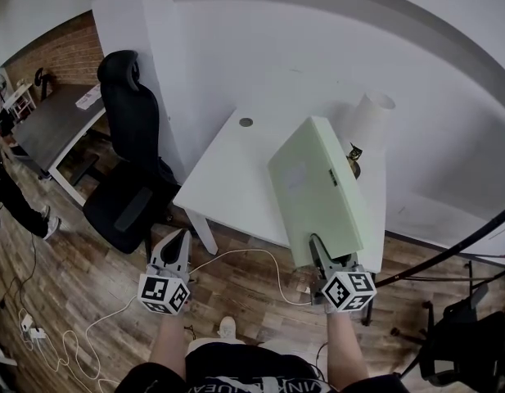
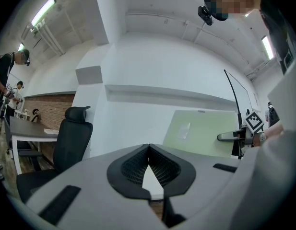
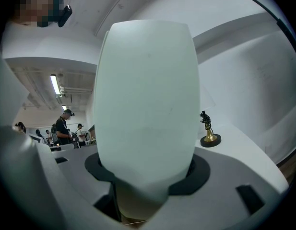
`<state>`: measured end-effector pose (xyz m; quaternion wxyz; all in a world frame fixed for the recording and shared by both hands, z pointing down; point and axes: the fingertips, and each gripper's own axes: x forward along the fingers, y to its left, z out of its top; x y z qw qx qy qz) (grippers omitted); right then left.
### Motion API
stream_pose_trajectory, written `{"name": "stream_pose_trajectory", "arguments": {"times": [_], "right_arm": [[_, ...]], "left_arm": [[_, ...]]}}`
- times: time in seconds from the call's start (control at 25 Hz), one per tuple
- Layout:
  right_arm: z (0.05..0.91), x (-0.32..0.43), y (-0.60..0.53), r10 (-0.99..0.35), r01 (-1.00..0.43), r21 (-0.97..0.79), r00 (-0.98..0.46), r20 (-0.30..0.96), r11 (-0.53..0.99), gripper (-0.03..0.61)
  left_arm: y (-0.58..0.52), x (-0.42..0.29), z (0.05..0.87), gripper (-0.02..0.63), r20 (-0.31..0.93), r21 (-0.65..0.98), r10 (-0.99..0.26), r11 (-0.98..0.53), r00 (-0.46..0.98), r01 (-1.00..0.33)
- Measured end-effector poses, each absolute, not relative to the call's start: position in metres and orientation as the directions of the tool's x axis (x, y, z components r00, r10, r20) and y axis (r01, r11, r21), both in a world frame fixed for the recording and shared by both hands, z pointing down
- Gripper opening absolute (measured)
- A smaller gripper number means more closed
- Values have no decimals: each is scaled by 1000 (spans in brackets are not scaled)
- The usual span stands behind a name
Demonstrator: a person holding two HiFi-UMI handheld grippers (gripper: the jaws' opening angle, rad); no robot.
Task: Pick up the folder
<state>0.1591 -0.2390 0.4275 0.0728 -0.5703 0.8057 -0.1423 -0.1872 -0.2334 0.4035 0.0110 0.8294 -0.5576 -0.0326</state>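
Both forearms are extending forward from the bottom of the head view, side by side, each hand holding its tool level and pointing toward the table.

The left gripper (image 1: 180, 237) is hovering over the wood floor (image 1: 88, 285), short of the table's front edge. Its two dark, ribbed pads are pressing together at the tips, with nothing between them.

The right gripper (image 1: 327, 256) is pinching the lower end of the folder (image 1: 317, 188), its jaws standing wide around the thick spine. In the right gripper view that rounded spine is filling the gap between the jaws.

The folder is one thick, rectangular, pale green binder with a smooth matte surface. A paler rectangular label is showing on its broad face. It is standing on edge and angling away from the hand over the right part of the table. Whether its far end is touching the tabletop cannot be told.

The white table (image 1: 227, 178) is one smooth rectangular slab with a round grommet (image 1: 246, 122) near the wall. Behind the folder are standing one white tapered shade (image 1: 368, 121) and one small brass figurine (image 1: 354, 160) on a round black base.

One black office chair (image 1: 129, 154) is standing left of the table. One white cable (image 1: 236, 256) is trailing across the floor. Each tool is carrying one marker cube, two in all.
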Motion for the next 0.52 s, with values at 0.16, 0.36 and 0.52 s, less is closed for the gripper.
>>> {"name": "stream_pose_trajectory", "arguments": {"times": [0.16,0.36,0.52], "right_arm": [[427,154,-241,-938,-899,-307,-343,47,313,288],[431,147,-242,-936,-898,-304,-349,53,318,288],[436,143,-242,-934,-898,-305,-351,62,317,288]], "left_arm": [[-234,-190,404,14,-38,57,-926,-377,375,-925],[-234,-194,408,14,-30,58,-927,-376,375,-925],[-234,-197,410,13,-26,59,-927,-375,374,-925]]}}
